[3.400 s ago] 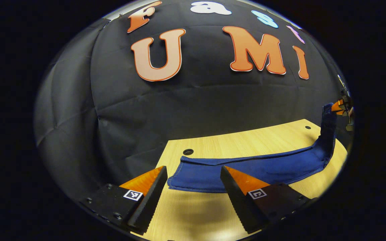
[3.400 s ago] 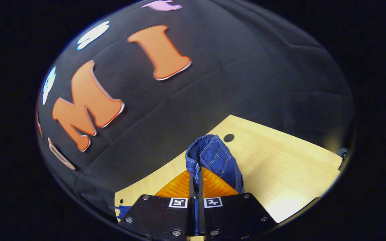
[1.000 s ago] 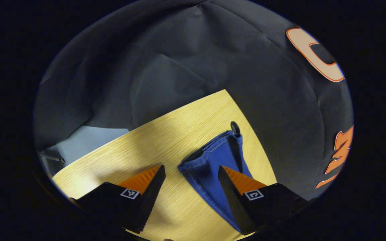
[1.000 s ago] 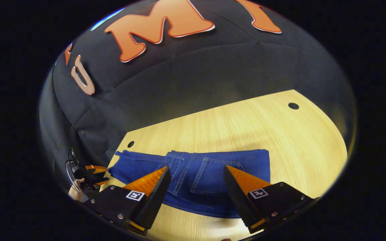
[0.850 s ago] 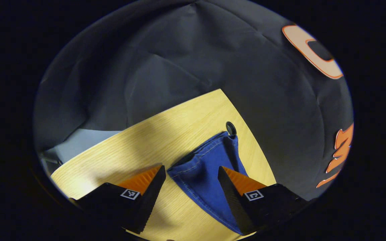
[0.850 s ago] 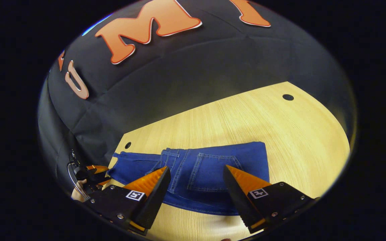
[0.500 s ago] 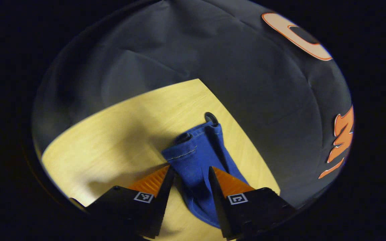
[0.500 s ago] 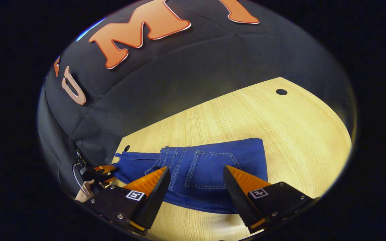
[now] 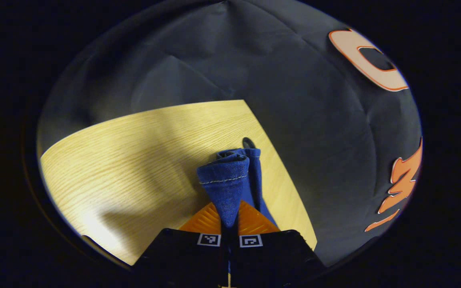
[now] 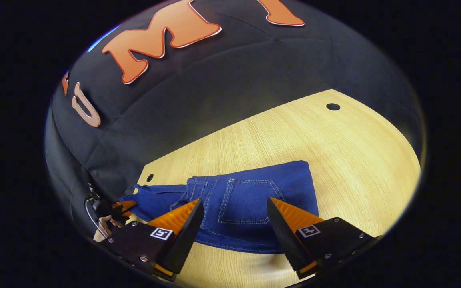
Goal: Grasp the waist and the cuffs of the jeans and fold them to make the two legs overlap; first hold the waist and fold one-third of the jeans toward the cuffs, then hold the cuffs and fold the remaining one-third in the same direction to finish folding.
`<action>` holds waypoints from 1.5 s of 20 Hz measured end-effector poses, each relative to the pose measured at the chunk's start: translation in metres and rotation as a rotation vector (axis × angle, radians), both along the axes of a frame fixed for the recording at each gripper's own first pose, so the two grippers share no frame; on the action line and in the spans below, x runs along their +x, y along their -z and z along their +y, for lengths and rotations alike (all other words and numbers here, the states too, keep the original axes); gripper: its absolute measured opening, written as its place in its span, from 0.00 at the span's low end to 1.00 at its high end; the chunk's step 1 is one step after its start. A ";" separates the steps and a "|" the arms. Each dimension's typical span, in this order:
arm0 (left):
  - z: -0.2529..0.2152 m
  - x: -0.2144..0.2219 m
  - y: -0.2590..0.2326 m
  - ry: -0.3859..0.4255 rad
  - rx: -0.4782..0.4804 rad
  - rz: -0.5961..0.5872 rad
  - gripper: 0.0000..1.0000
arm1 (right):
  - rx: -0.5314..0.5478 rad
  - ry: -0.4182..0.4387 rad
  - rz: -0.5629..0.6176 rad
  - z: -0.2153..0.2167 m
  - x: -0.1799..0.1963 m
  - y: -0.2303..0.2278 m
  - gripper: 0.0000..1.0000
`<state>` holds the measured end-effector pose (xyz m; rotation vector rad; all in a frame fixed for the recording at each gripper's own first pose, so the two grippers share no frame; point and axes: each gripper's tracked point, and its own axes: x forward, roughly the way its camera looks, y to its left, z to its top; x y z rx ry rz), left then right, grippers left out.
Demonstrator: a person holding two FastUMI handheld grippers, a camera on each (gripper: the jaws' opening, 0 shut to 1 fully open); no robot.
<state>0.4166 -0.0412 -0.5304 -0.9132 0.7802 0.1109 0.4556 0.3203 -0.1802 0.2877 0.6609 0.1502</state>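
The blue jeans (image 10: 254,196) lie on the wooden table (image 10: 334,152), waist third folded over the legs, back pocket facing up. My right gripper (image 10: 234,202) hovers open just above that folded part, nothing between its fingers. In the left gripper view my left gripper (image 9: 229,206) is shut on the cuffs (image 9: 225,176), which bunch up and rise off the table between its fingers. In the right gripper view the left gripper (image 10: 120,207) sits far off at the jeans' left end, a hand (image 10: 105,222) holding it.
Round holes mark the tabletop near the back corners (image 10: 333,107) (image 10: 149,177); one hole (image 9: 248,143) lies just behind the cuffs. The black cloth wall stands close behind the table. Bare wood (image 9: 126,160) stretches to the left of the cuffs.
My right gripper let go of the waist, which now lies folded over the legs. My left gripper turned toward the cuffs, closed on them and raised them slightly.
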 end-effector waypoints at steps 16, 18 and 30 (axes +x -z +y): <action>-0.225 -0.039 -0.269 0.306 0.143 -0.431 0.03 | 0.064 0.001 -0.075 -0.031 0.004 -0.028 0.97; -0.279 -0.050 -0.281 0.370 0.141 -0.455 0.02 | 0.065 0.019 -0.091 -0.044 0.007 -0.029 0.97; -0.537 -0.132 -0.116 0.757 0.291 -0.288 0.02 | 0.065 0.106 -0.066 -0.097 0.010 -0.016 0.97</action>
